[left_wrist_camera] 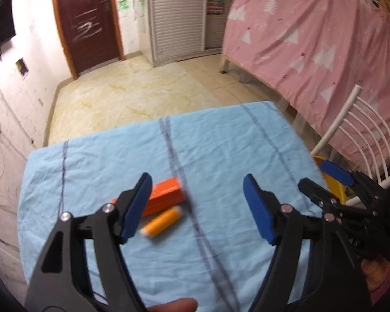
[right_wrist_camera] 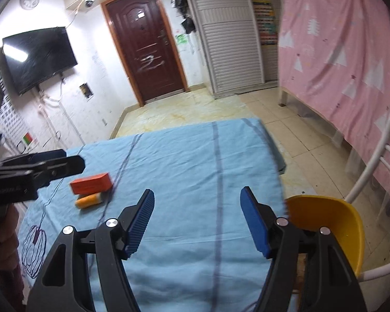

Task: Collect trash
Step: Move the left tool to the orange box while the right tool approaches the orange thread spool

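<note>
Two jaw sets held apart and empty above the blue-clothed surface [right_wrist_camera: 184, 156], trash not yet gripped.

The left gripper [left_wrist_camera: 197, 208] was hung, jaws apart, over the orange rectangular cardboard box [left_wrist_camera: 166, 197], and the small orange cylindrical bottle with a pale cap [left_wrist_camera: 161, 222] was seen just beside it; the right gripper [right_wrist_camera: 197, 219] was held empty near the yellow plastic bin [right_wrist_camera: 332, 223]. One item per grasp would best be taken, jaws squared across the bottle's width. Counted: one box, one bottle, one bin.

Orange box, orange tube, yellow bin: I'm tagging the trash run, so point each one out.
orange box [right_wrist_camera: 91, 182], right wrist view, front face.
orange tube [left_wrist_camera: 161, 222], left wrist view, middle of its body.
yellow bin [right_wrist_camera: 348, 223], right wrist view, inner wall.
</note>
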`<move>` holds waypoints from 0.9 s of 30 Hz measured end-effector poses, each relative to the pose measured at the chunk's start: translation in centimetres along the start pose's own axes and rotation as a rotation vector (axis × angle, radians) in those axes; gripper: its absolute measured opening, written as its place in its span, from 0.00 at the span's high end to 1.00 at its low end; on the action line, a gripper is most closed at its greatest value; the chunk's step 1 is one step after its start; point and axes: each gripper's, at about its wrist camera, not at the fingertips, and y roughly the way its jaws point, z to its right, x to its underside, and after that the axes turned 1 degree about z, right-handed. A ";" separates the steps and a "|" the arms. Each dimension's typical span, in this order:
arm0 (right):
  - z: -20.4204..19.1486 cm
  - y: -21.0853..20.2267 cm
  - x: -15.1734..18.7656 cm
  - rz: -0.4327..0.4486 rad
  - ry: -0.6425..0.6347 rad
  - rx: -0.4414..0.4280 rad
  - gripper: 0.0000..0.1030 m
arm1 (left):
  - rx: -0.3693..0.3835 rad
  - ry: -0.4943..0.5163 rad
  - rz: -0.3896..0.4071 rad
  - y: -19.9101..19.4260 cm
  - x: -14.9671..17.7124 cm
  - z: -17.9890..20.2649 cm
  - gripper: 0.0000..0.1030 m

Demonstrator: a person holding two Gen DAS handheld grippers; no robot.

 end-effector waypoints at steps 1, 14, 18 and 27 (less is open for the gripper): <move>-0.8 0.3 0.1 -0.006 -0.011 -0.010 0.39 | -0.009 -0.014 -0.008 0.1 0.1 -0.7 0.27; -6.7 2.0 1.3 -0.056 -0.113 -0.089 0.33 | -0.091 -0.164 -0.085 2.1 1.4 -4.5 0.08; -7.5 2.4 1.6 -0.068 -0.137 -0.101 0.32 | -0.122 -0.181 -0.099 2.6 1.4 -4.8 0.07; -7.7 3.2 1.8 -0.085 -0.144 -0.111 0.31 | -0.140 -0.224 -0.117 4.0 1.3 -5.0 0.06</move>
